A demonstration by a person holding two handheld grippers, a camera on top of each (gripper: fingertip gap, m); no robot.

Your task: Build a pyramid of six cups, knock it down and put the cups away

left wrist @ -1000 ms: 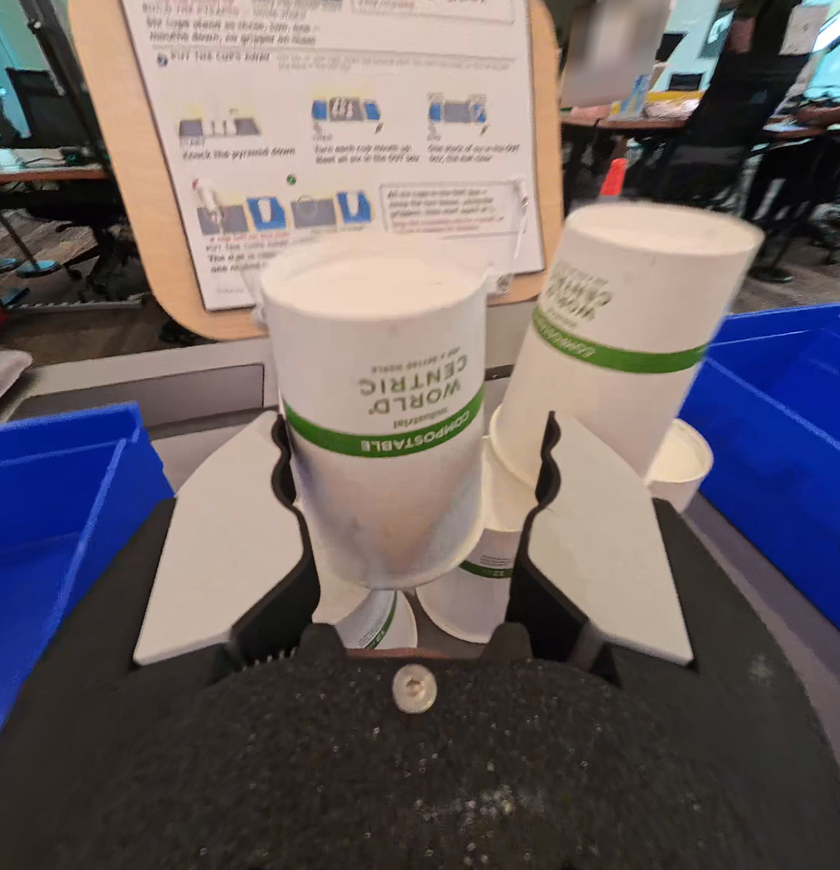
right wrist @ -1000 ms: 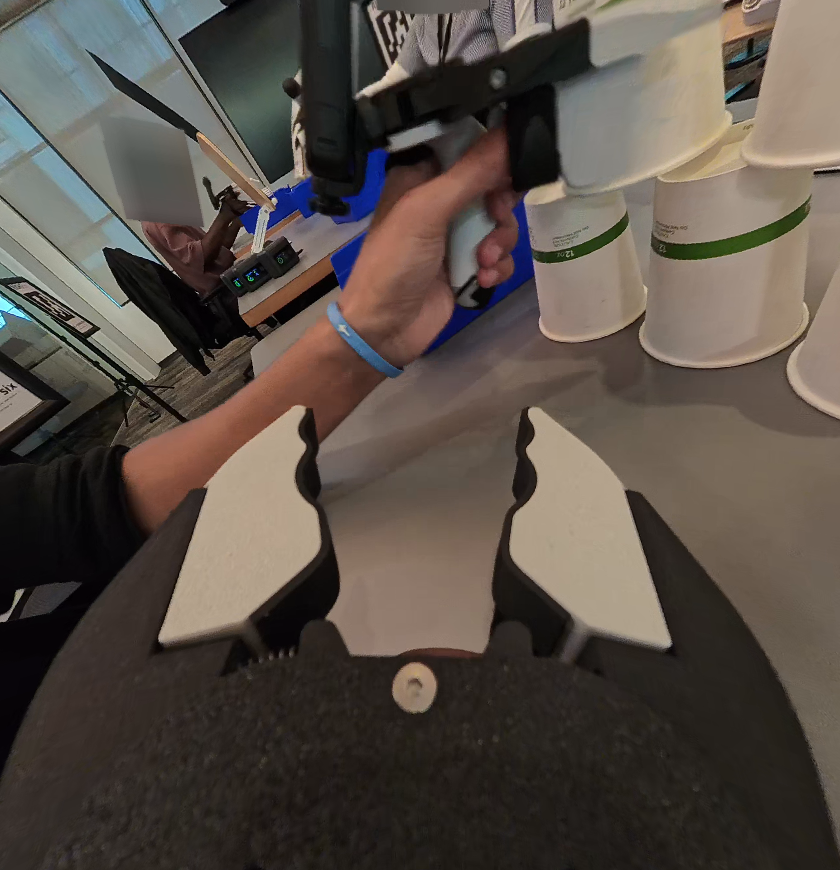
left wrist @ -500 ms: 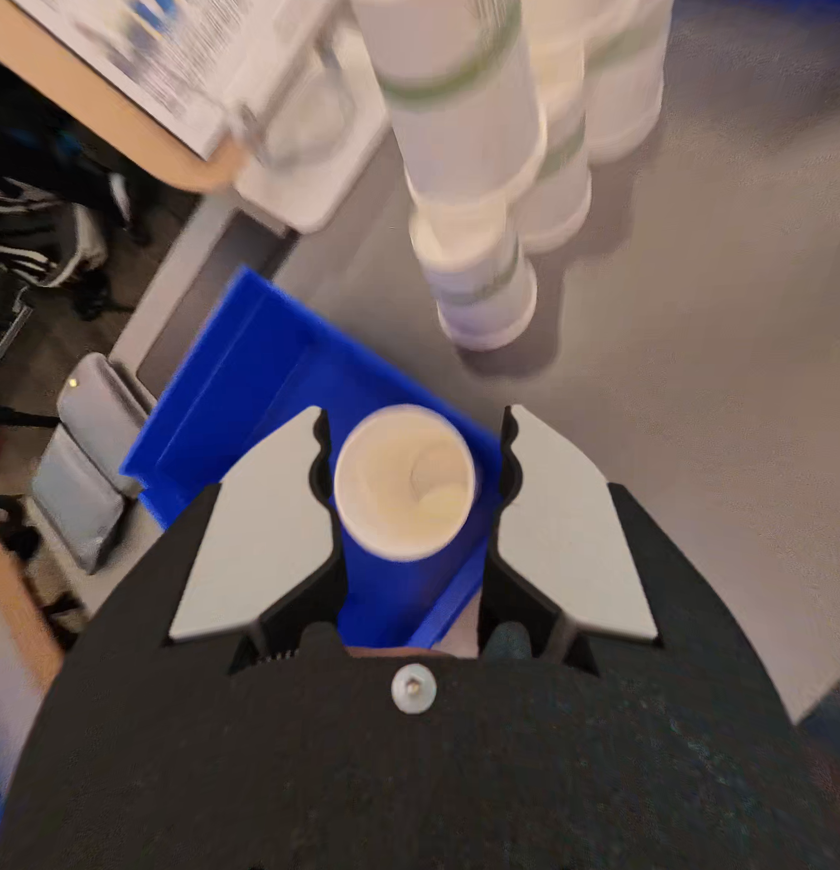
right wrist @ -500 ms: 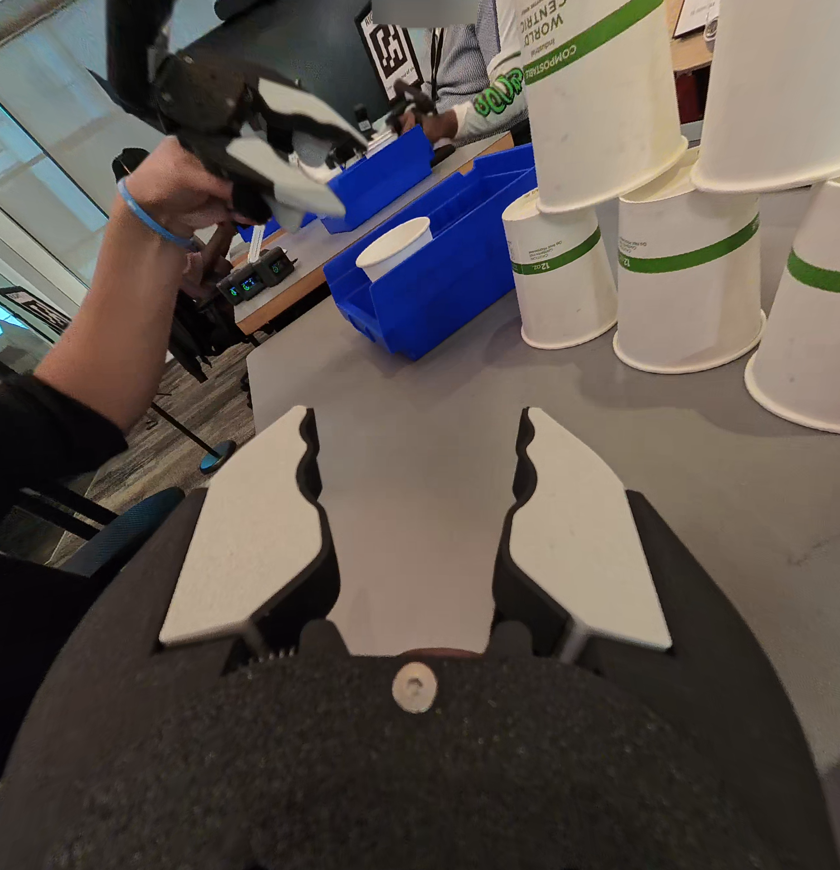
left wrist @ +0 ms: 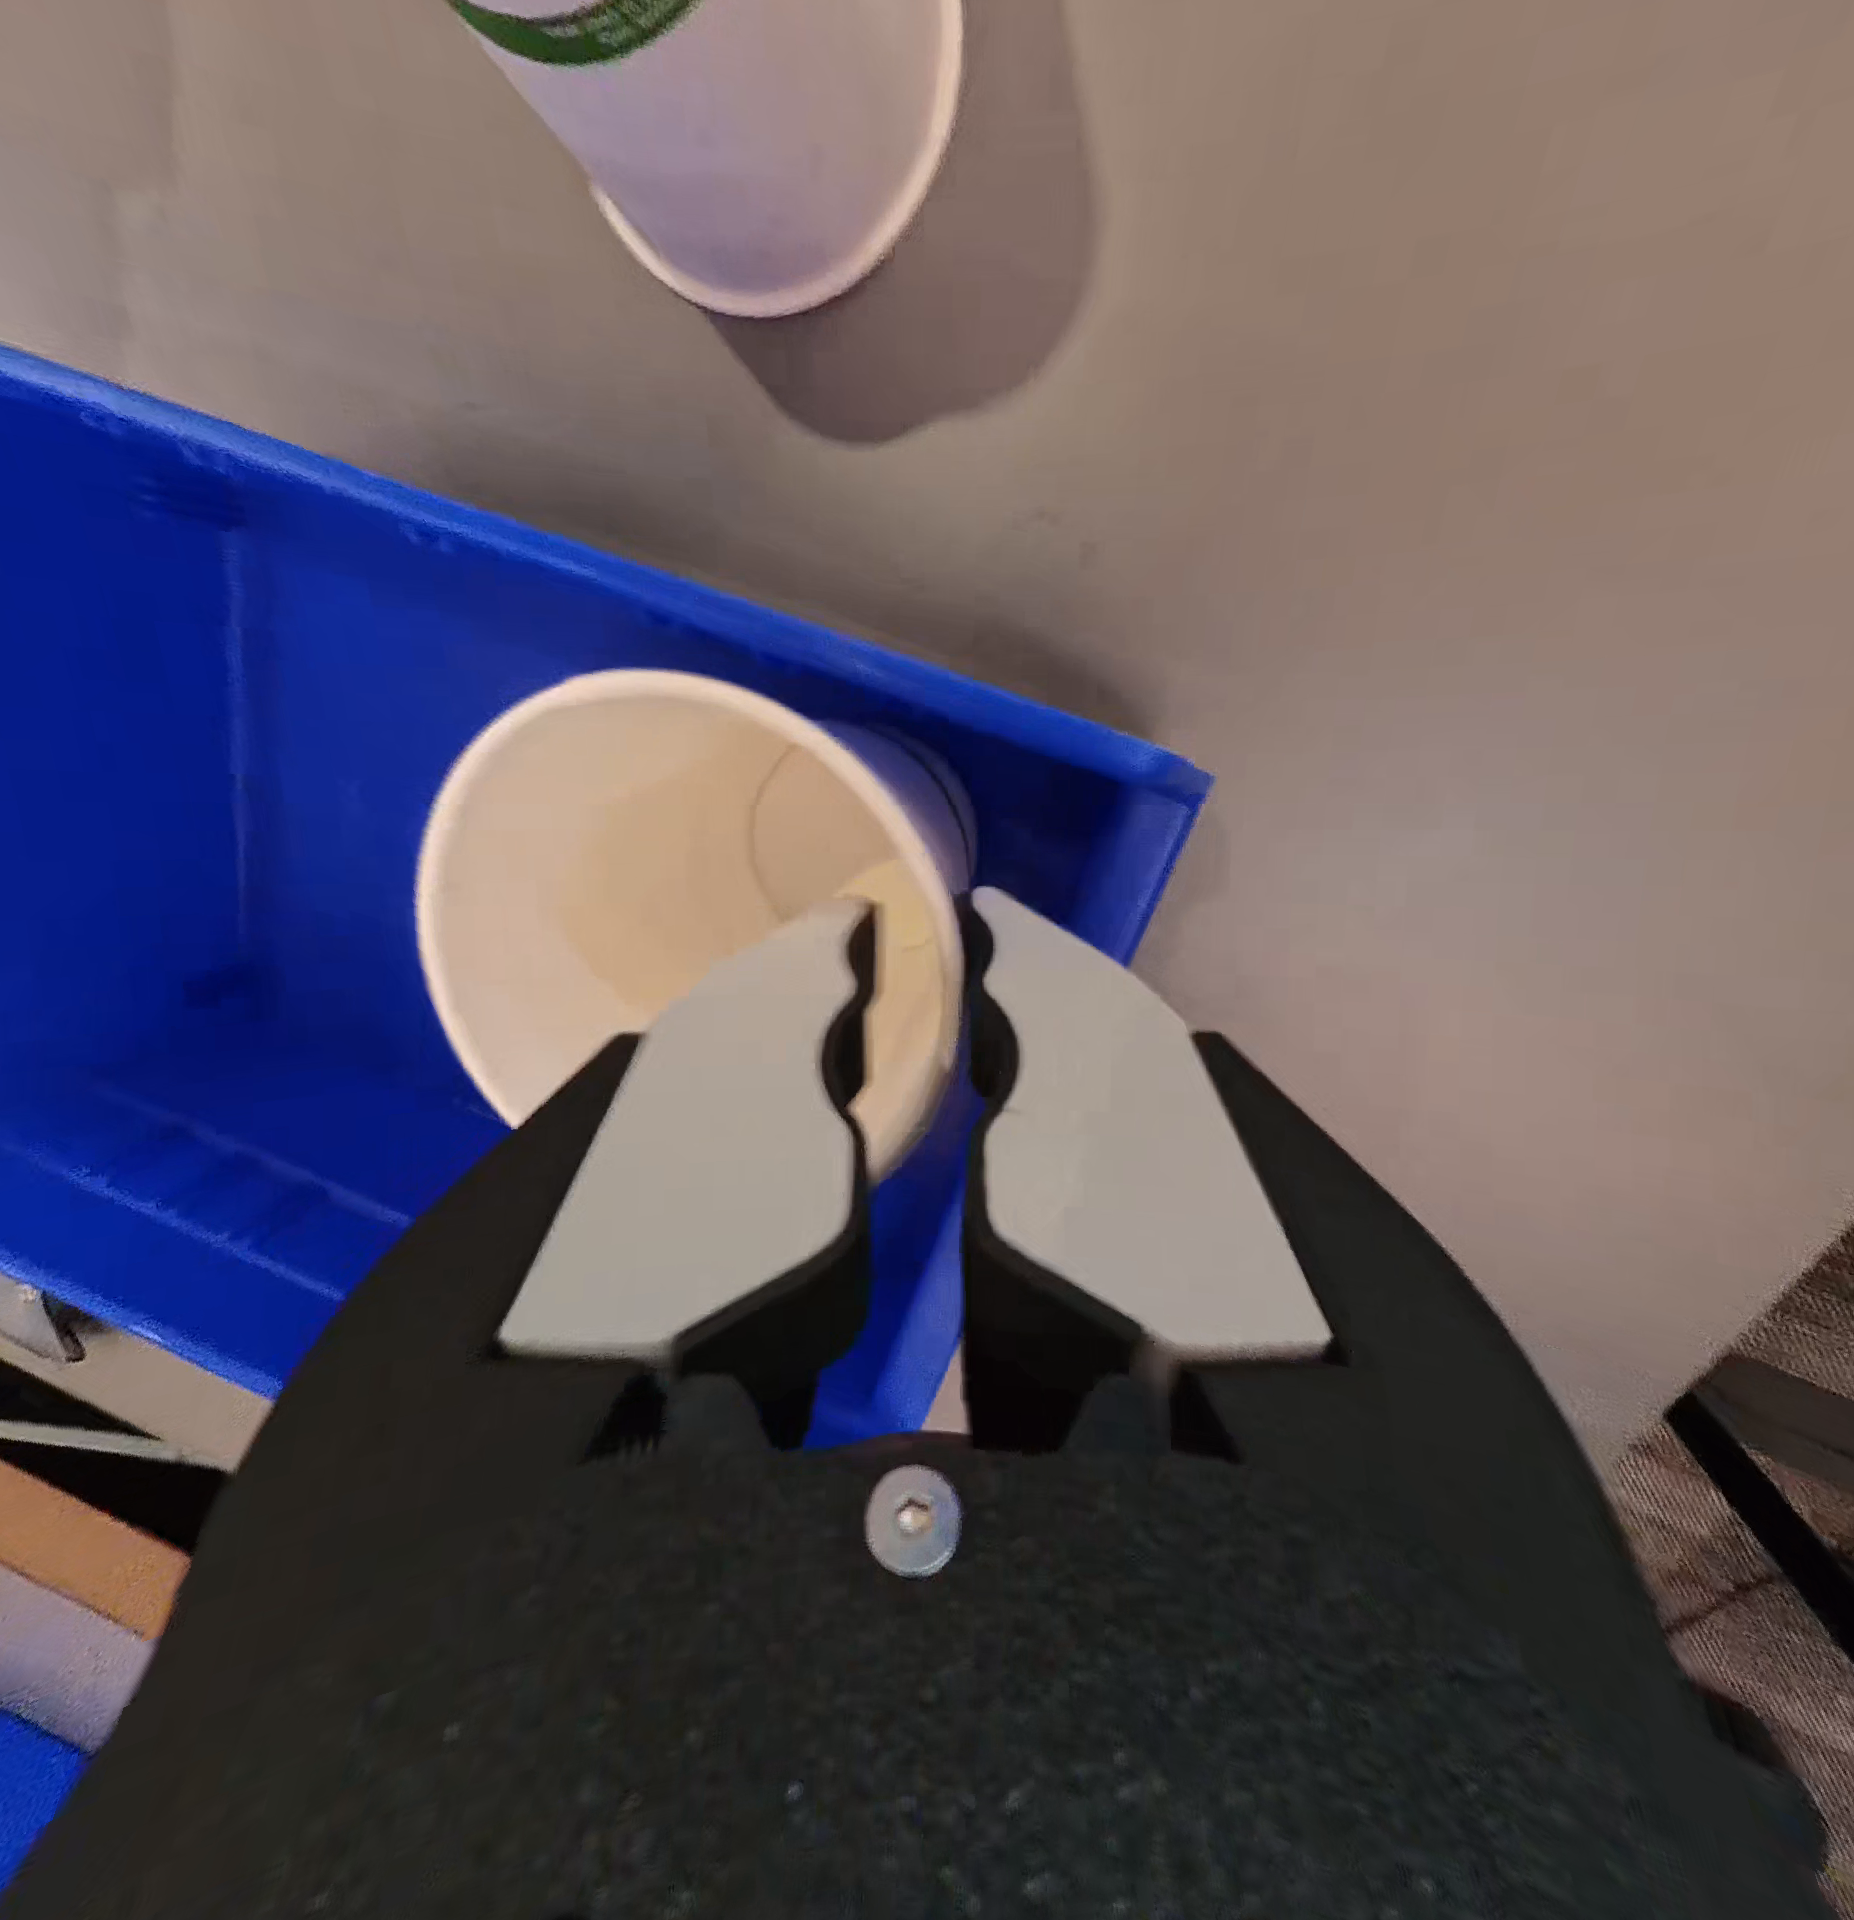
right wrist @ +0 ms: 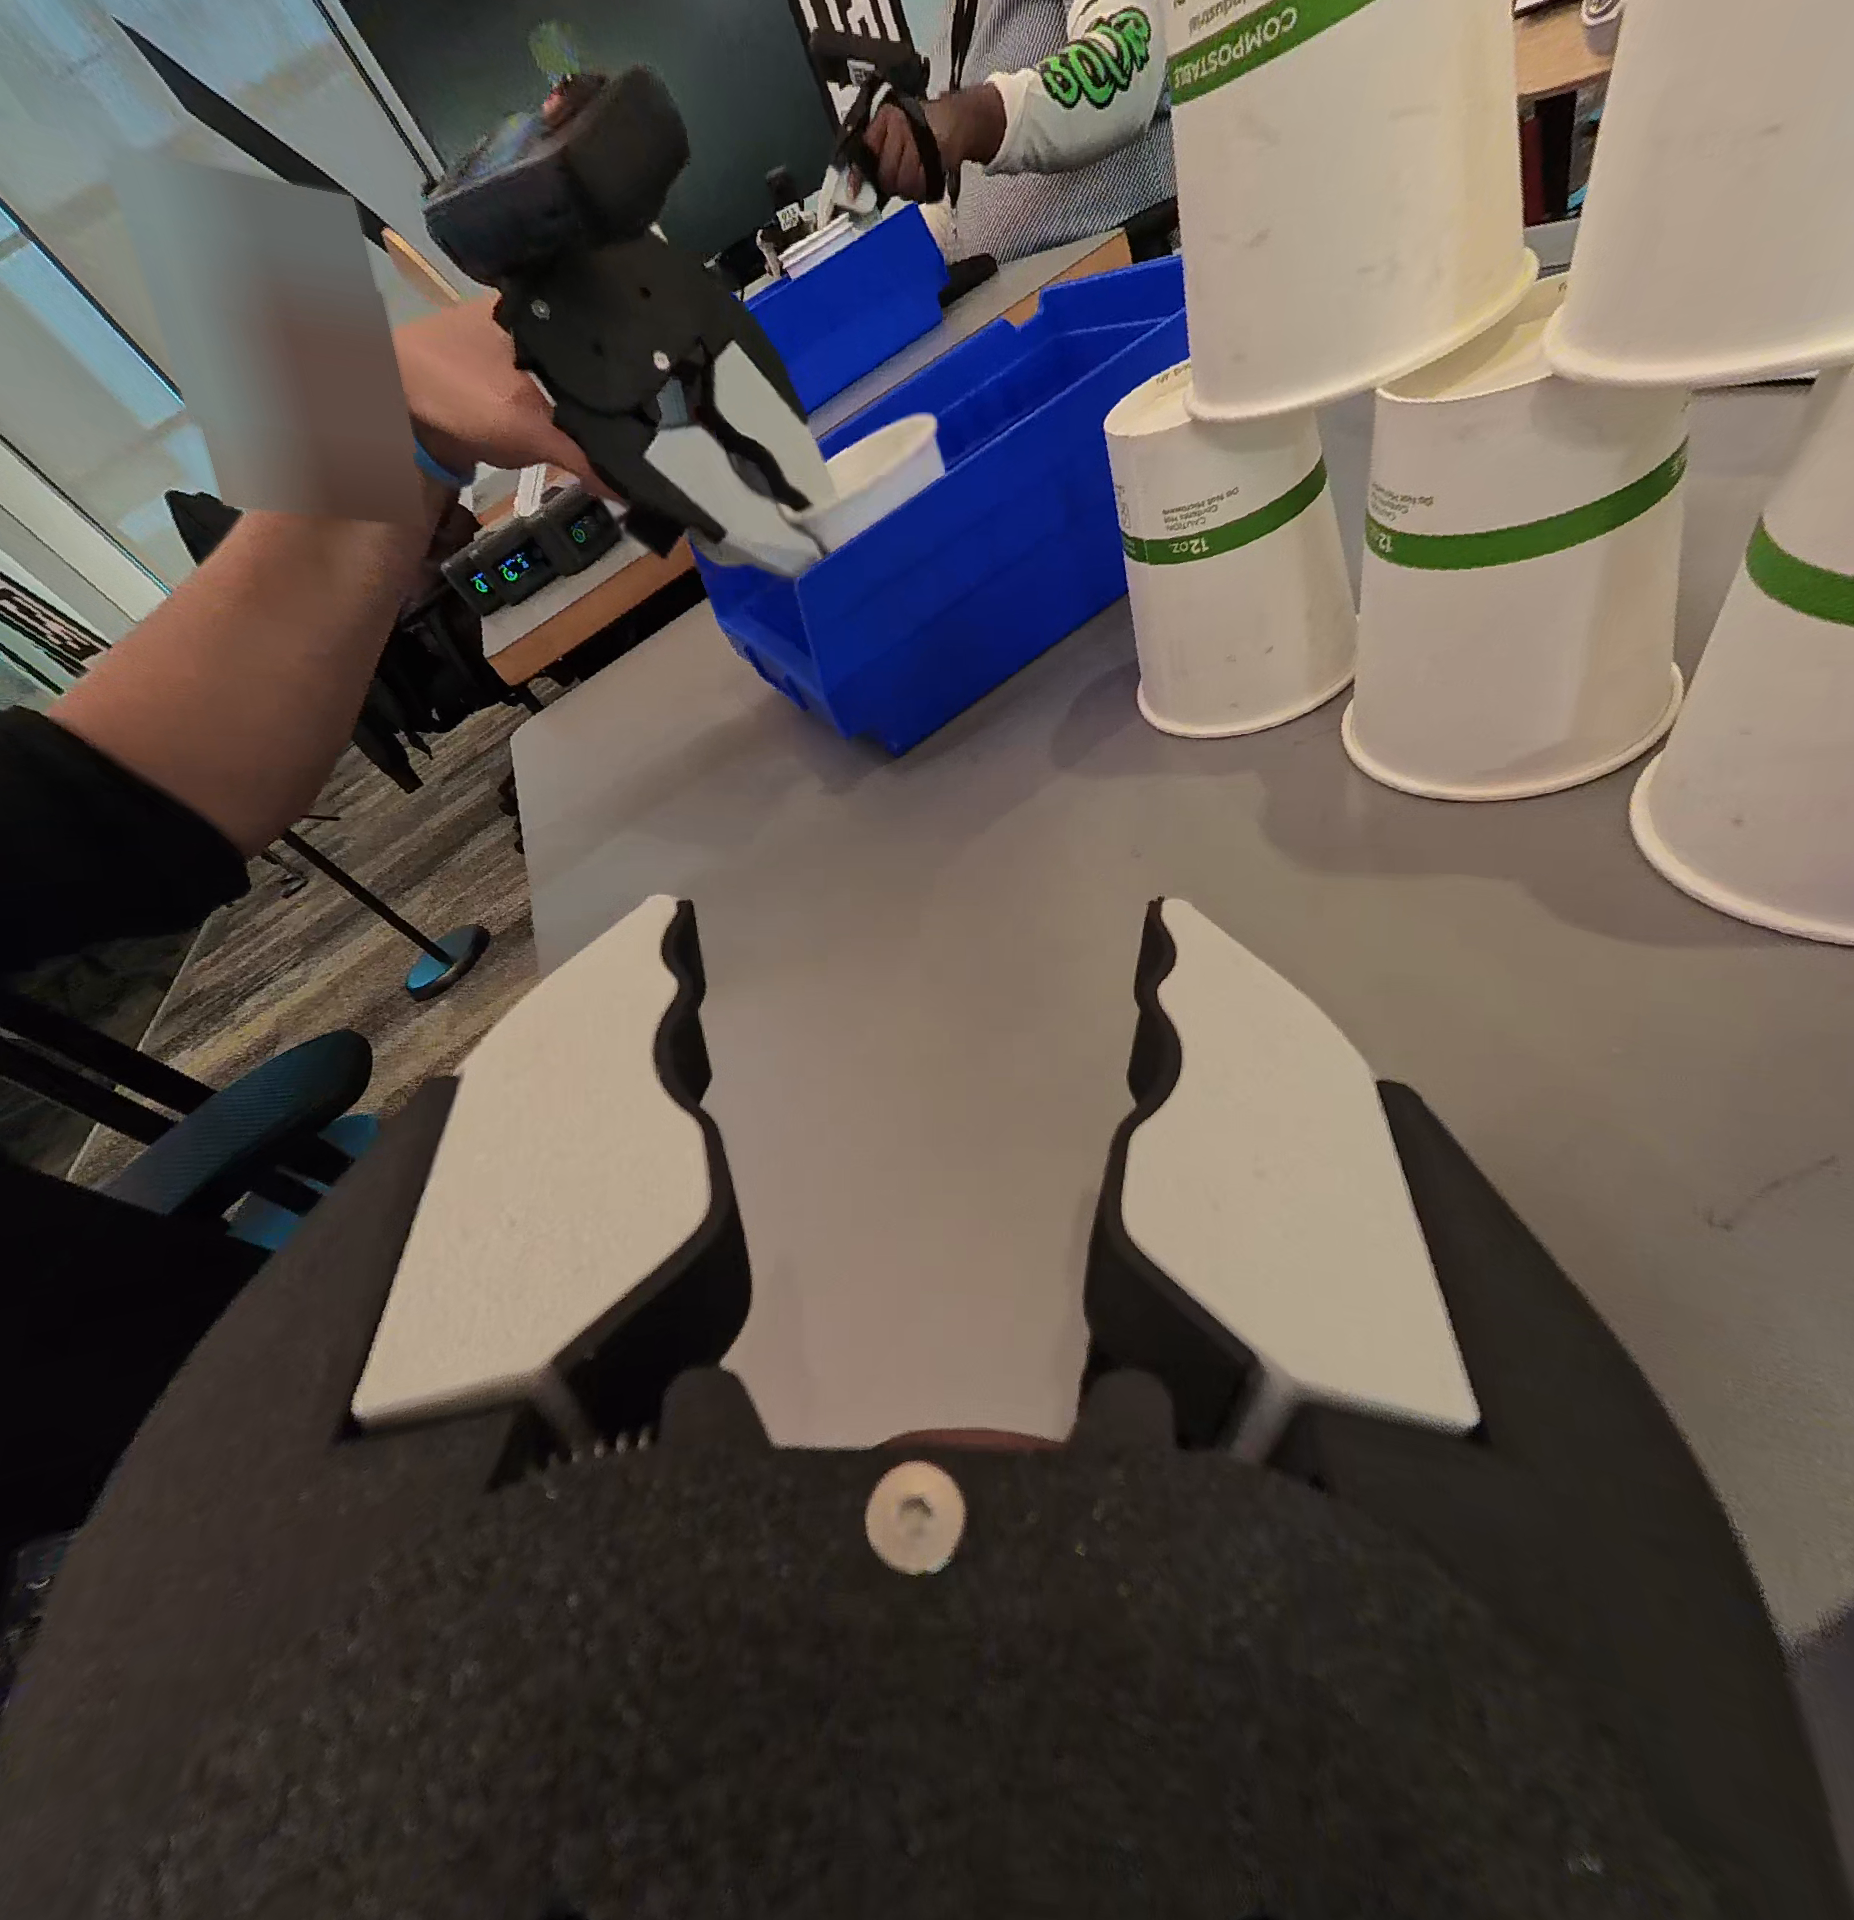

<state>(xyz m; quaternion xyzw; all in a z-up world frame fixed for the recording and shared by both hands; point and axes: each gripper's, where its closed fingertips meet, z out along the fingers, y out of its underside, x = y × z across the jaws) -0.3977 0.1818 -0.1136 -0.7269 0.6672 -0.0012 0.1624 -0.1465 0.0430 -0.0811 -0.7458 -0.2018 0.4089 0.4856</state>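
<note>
Now | L tongs [left wrist: 918,1029] nipped on cup [left wrist: 684,914] rim, was wide | R tongs [right wrist: 918,1049] unchanged

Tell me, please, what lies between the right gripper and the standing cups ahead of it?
Only bare grey table lies between the open right gripper and the standing cups, as the right wrist view shows.

Even, soft indoor light. Left wrist view slightly motion-blurred: cup [left wrist: 684,904] rim and bin [left wrist: 227,831] edges smeared. Upside-down cup [left wrist: 767,156] throws a soft shadow down-right on the table [left wrist: 1422,520]. Right wrist view sharper; daylight from windows [right wrist: 61,312] at left. Wide-angle bending at edges stretches the cups [right wrist: 1505,582]. Foreground gripper body soft, dark.
</note>
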